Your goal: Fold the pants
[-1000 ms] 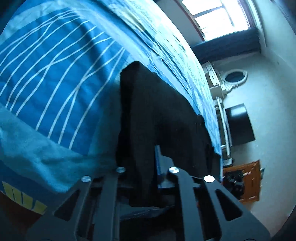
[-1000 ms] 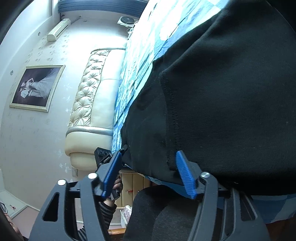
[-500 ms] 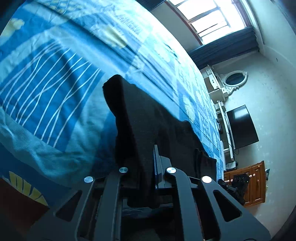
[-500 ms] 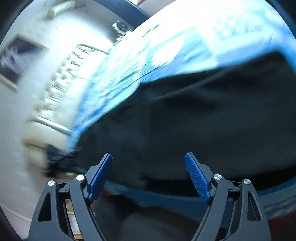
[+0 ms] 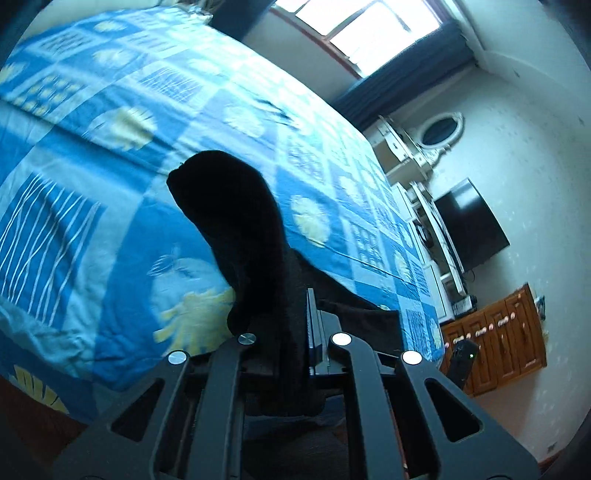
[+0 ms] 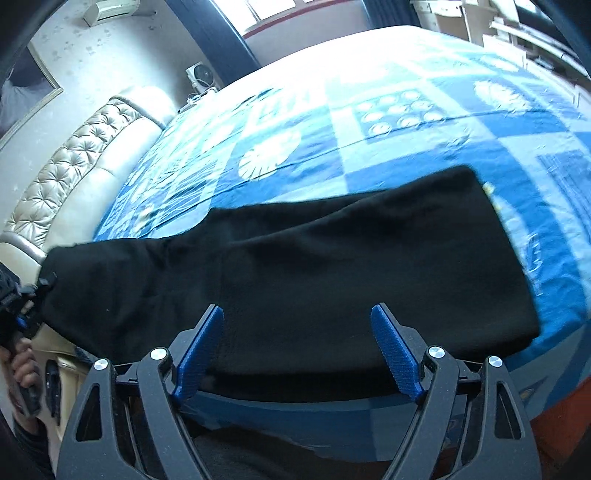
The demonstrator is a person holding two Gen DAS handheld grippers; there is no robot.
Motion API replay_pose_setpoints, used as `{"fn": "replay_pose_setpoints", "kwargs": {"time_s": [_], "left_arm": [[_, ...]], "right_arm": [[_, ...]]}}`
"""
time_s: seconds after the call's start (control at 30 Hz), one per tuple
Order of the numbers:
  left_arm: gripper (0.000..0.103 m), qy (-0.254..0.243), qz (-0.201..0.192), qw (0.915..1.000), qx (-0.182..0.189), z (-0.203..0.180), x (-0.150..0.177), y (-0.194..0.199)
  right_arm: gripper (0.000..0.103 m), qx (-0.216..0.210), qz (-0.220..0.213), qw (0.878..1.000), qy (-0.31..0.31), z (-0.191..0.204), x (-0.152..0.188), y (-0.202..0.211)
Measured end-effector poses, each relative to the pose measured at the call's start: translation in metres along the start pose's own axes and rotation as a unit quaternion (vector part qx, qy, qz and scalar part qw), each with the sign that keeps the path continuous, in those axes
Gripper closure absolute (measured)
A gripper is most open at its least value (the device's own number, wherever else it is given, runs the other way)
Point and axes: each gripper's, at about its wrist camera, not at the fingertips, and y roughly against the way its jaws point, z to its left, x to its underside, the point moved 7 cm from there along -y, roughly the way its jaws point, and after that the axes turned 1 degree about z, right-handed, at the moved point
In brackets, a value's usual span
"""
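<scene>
Your right gripper (image 6: 295, 347) has let go: its fingers (image 6: 395, 347) now stand wide and empty just above the near edge of the pants (image 6: 295, 273), where a second ago they straddled the hem. Your left gripper (image 5: 295, 339) stays clenched on one end and has lifted it off the bed (image 5: 110, 147). Judgement: left is carrying that end over for the fold.

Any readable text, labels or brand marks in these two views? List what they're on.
None readable.
Quilt: printed patterns only, no lettering.
TV: screen dark, no logo visible.
Wall unit: too small and blurred for any mark.
Framed picture: cut off, no caption visible.
Pants: plain black, no tag showing.
</scene>
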Motion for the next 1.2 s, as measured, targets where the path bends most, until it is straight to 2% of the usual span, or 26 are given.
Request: {"fn": "replay_pose_setpoints", "kwargs": {"time_s": [0.27,0.63,1.0,1.2], "left_arm": [[0.095,-0.046,0.027,0.9985,0.014,-0.069,0.005,-0.040],[0.095,-0.133,0.072,0.9884,-0.013,-0.150,0.040,-0.112],[0.095,-0.173,0.120,0.9774,-0.017,-0.207,0.084,-0.182],[0.095,-0.190,0.143,0.9704,-0.043,-0.220,0.111,-0.223]], "right_arm": [[0.021,0.037,-0.009,0.999,-0.021,-0.028,-0.004,0.017],[0.021,0.040,-0.027,0.998,-0.042,-0.063,-0.007,0.042],[0.021,0.034,-0.039,0.994,-0.091,-0.110,0.003,0.056],[0.021,0.027,-0.043,0.992,-0.114,-0.128,0.008,0.058]]}}
